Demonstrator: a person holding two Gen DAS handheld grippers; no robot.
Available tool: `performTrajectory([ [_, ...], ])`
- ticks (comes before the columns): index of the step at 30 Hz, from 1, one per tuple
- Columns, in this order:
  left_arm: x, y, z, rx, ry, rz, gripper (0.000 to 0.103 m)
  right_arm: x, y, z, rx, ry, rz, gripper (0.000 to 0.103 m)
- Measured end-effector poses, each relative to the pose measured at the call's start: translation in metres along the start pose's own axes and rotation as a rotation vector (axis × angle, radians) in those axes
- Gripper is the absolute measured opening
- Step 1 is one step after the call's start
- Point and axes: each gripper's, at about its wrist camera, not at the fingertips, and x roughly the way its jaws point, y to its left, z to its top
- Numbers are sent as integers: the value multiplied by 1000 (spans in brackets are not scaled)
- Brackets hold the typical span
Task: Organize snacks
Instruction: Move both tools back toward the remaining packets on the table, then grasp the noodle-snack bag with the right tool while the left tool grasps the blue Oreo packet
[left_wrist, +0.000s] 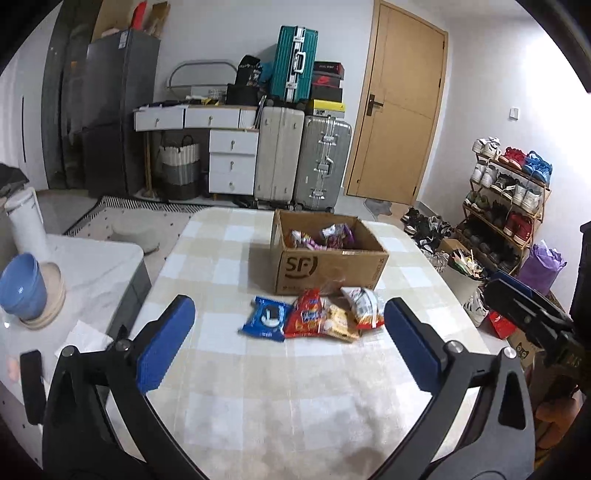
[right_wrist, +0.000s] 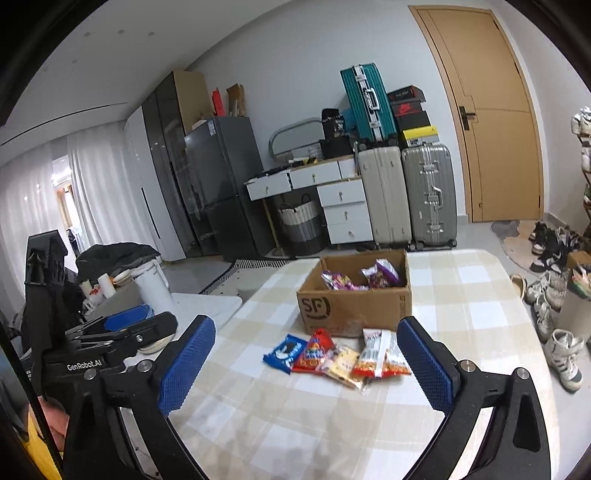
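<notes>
An open cardboard box (left_wrist: 328, 267) (right_wrist: 354, 306) stands on the checked table and holds several purple snack packs (left_wrist: 334, 234) (right_wrist: 380, 275). In front of it lie a blue cookie pack (left_wrist: 266, 319) (right_wrist: 286, 350), a red snack bag (left_wrist: 306, 314) (right_wrist: 314, 352), a yellow cracker pack (left_wrist: 340, 321) (right_wrist: 343, 363) and a red-and-white bag (left_wrist: 365, 308) (right_wrist: 382, 356). My left gripper (left_wrist: 290, 345) is open, short of the row, nothing between its blue pads. My right gripper (right_wrist: 308, 363) is open too, back from the packs. Each gripper shows at the edge of the other's view.
A white side table (left_wrist: 96, 273) at the left carries a blue bowl (left_wrist: 24, 290) and a phone (left_wrist: 32, 386). Suitcases (left_wrist: 303, 158), drawers and a fridge line the far wall. A shoe rack (left_wrist: 508, 199) and loose shoes (right_wrist: 554, 314) crowd the floor at the right.
</notes>
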Motion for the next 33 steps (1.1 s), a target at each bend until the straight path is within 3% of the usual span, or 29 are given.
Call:
performTrajectory([
  [17,137,6,-39,-5,224,6,102,88,-60,-50,106,200,-34,101],
  [33,249,23,-25,-26,342,75,102,201,-119,-37,138,389,-87,101],
])
